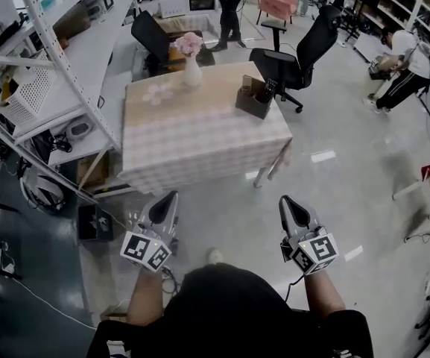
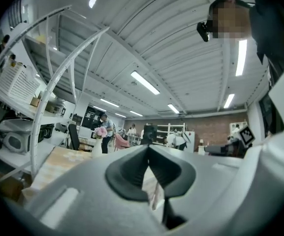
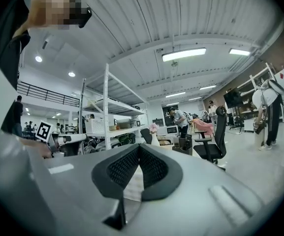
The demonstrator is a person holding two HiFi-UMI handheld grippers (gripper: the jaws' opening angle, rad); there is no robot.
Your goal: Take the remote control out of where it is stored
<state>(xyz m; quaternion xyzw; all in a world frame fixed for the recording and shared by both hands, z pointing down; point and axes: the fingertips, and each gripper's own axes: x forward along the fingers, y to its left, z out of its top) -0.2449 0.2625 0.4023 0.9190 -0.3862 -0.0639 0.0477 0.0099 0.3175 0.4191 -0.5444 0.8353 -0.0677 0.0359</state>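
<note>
A dark remote control [image 1: 269, 89] stands upright in a brown storage box [image 1: 252, 101] at the far right of a table [image 1: 200, 144] with a checked cloth. In the right gripper view the box [image 3: 185, 143] shows far ahead, small. My left gripper [image 1: 171, 198] and right gripper [image 1: 287, 201] hang side by side in front of my body, short of the table's near edge. Each one has its jaws closed tip to tip, left gripper [image 2: 148, 149] and right gripper [image 3: 138, 147], with nothing between them.
A white vase of pink flowers [image 1: 191, 66] stands at the table's far edge. Black office chairs [image 1: 296, 54] sit behind the table. A white shelving rack [image 1: 58, 66] with gear runs along the left. People stand at the back and far right.
</note>
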